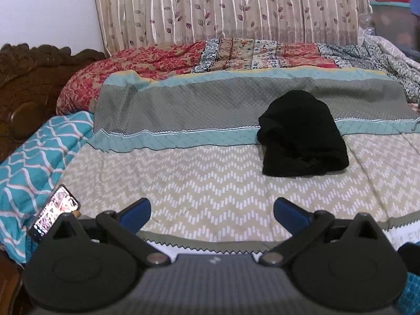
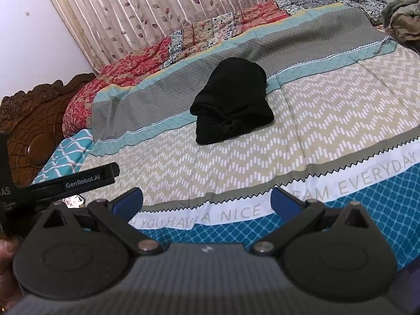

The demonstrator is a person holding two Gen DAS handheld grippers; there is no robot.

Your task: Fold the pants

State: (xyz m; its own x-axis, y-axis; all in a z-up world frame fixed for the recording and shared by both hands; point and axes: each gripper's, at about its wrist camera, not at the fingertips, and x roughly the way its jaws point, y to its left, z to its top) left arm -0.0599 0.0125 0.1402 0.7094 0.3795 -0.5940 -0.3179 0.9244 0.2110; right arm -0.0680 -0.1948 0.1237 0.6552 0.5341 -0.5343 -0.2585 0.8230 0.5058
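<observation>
The black pants lie on the bed as a compact folded bundle, across the teal stripe and the zigzag part of the bedspread. They also show in the right wrist view, with a knotted drawstring at the near edge. My left gripper is open and empty, held well short of the pants near the bed's front edge. My right gripper is open and empty, also well back from the pants.
A lit phone lies at the left by a teal patterned pillow. A carved wooden headboard stands left. Rumpled quilts and a curtain are behind. A GenRobot strap shows at left.
</observation>
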